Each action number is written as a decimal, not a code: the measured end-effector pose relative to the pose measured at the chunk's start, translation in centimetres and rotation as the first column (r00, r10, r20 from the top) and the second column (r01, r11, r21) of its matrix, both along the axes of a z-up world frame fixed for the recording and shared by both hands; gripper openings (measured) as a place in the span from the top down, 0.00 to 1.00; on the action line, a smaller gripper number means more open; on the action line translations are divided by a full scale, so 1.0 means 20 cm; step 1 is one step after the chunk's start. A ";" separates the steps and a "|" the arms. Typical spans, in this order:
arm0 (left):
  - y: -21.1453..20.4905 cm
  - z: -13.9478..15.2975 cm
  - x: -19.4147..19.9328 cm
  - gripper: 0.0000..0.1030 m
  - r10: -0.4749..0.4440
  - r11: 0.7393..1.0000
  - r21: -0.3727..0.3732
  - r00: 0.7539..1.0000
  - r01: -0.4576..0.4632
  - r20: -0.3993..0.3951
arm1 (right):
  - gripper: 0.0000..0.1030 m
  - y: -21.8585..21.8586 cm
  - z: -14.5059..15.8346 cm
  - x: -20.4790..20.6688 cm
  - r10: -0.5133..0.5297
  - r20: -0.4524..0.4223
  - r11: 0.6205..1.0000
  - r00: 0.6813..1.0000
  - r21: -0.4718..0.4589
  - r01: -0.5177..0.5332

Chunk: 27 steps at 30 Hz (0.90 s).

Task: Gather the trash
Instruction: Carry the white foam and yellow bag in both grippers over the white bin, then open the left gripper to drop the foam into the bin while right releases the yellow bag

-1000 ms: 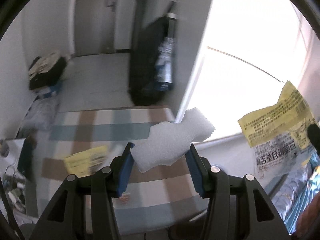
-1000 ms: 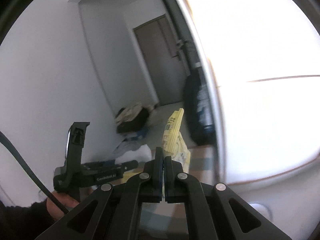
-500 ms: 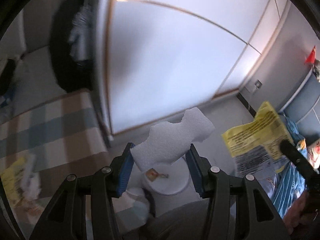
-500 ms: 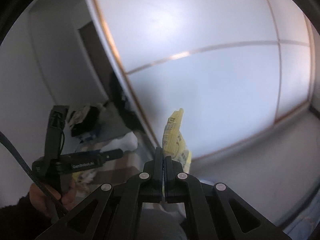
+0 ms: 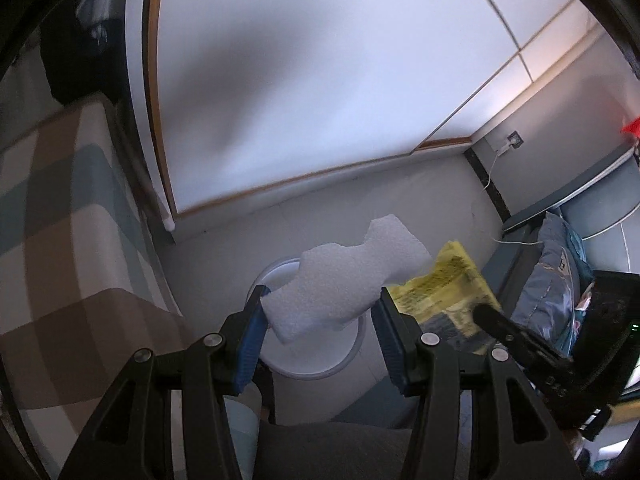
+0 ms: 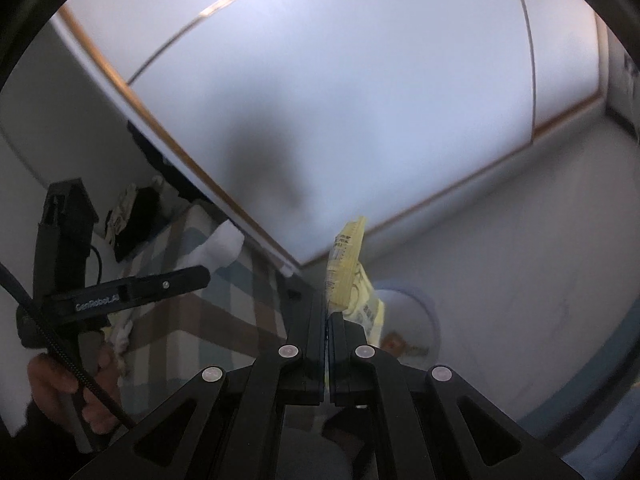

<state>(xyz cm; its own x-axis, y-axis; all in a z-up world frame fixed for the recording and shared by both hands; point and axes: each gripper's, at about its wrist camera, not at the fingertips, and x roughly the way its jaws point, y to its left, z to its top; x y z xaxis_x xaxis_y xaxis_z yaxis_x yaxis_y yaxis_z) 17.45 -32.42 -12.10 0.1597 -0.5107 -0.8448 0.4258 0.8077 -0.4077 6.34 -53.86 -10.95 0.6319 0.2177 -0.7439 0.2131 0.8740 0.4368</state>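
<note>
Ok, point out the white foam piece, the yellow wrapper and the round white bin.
white foam piece (image 5: 340, 292), left wrist view, middle of its flat face.
yellow wrapper (image 6: 346, 268), right wrist view, upper edge above the shut jaws.
round white bin (image 5: 320, 354), left wrist view, inside near the rim.

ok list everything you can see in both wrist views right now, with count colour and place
foam piece: 1, white, clamped between the left gripper's blue pads, above the bin
wrapper: 1, yellow with print, pinched in the right gripper
bin: 1, white, round, on the floor below both grippers; a small brown scrap lies inside
checked cover: 1, brown, teal and cream, left of the bin
sliding panel: 1, white with wood trim, behind the bin
wall socket: 1, with a white cable, far right wall
dark bag: 1, black, on the floor far back
left gripper: 1, black, blue pads
right gripper: 1, black, shut
hand: 1, holding the left gripper's handle
</note>
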 end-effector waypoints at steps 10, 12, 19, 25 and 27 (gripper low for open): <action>-0.08 -0.13 0.07 0.55 -0.003 1.000 0.017 0.998 0.004 -0.062 | 0.97 -0.05 -0.40 0.18 -0.023 -0.101 0.984 0.995 0.175 0.040; -0.09 -0.15 0.07 0.55 -0.010 1.000 0.018 0.998 0.011 -0.062 | 0.96 -0.06 -0.47 0.20 -0.036 -0.126 0.969 0.991 0.239 0.065; -0.13 -0.23 0.11 0.55 0.007 0.999 0.051 0.994 -0.001 -0.112 | 0.71 -0.12 -0.60 0.20 -0.067 -0.159 0.934 0.985 0.337 0.118; -0.19 -0.29 0.12 0.55 -0.019 0.997 0.070 0.988 0.030 -0.156 | 0.50 -0.18 -0.61 0.12 -0.090 -0.164 0.926 0.982 0.350 0.143; -0.21 -0.31 0.11 0.55 -0.030 0.996 0.077 0.985 0.044 -0.172 | 0.49 -0.19 -0.64 0.12 -0.085 -0.173 0.912 0.981 0.382 0.147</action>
<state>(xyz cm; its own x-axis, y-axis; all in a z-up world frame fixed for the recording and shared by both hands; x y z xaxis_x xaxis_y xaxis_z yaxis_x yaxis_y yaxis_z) 19.72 -36.58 -18.36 -0.0075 -0.4434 -0.8963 0.3860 0.8256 -0.4117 8.82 -57.58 -23.75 0.5585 0.4425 -0.7016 0.3922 0.6044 0.6934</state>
